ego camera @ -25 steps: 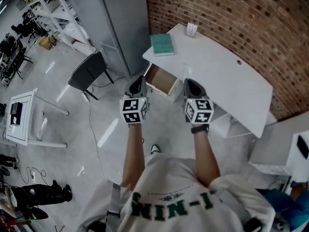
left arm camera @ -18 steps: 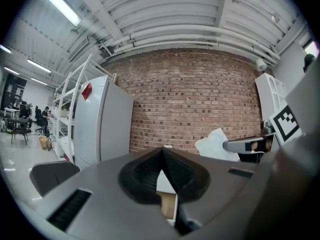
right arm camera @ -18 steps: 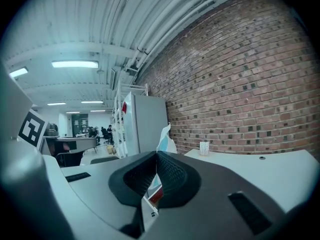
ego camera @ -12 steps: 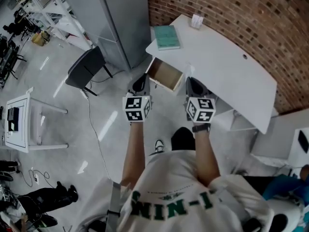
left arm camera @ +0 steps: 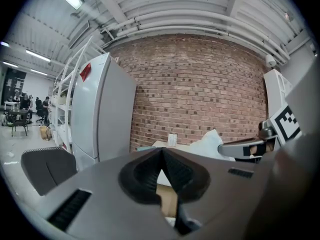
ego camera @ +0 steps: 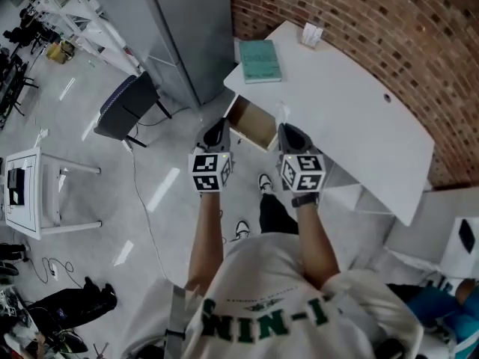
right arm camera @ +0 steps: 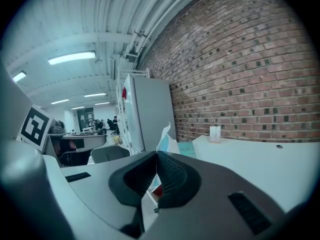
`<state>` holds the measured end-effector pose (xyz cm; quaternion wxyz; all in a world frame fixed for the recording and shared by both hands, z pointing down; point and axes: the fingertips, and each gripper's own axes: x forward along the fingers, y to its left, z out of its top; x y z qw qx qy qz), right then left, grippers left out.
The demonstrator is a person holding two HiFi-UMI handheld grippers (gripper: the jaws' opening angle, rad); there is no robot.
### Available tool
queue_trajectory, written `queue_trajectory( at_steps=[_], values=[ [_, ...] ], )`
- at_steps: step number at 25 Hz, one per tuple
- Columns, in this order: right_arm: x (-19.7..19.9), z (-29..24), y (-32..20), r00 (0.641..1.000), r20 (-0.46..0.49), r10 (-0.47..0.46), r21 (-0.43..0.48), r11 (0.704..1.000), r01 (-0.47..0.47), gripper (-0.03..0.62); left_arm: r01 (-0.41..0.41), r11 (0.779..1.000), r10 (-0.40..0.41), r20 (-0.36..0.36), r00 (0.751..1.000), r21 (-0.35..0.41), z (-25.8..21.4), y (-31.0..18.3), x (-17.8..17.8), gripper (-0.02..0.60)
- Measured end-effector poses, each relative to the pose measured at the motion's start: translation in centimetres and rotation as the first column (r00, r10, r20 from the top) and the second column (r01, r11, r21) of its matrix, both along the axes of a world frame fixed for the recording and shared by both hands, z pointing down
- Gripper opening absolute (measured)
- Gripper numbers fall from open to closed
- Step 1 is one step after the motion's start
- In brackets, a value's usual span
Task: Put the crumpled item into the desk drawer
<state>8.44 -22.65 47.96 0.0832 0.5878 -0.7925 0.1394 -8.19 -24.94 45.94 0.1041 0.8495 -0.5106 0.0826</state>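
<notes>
Right gripper (ego camera: 287, 130) clamps the pale crumpled item (right arm camera: 165, 140), near the open drawer (ego camera: 248, 120) under the white surface (ego camera: 340, 103). Left gripper (ego camera: 216, 128) is closed, empty. Placing it inside is not yet done.

White desk (ego camera: 352, 103), teal book (ego camera: 260, 60), red-brick wall (ego camera: 389, 28), whitish-blue crumpled item (right arm camera: 166, 137)

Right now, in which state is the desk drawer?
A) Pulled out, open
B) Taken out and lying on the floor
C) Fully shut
A: in the head view the drawer stands pulled out from under the white desk, and its brown inside shows.
</notes>
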Motion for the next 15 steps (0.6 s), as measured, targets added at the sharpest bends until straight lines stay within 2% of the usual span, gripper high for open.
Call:
queue_trajectory(
  at_steps=[6,15],
  values=[
    [0.3,2.8,-3.9,0.999,0.003,-0.043,-0.058,0.997,0.043,0.002,0.021,0.999,-0.020,0.006,1.000,-0.050,2.4,-3.6,1.2,-0.003],
    [1.0,8.1,-7.0,0.998,0.009,-0.060,-0.171,0.983,0.061,0.002,0.027,0.991,-0.026,0.012,1.000,-0.134,7.1,-6.3,2.1,-0.003]
  ],
)
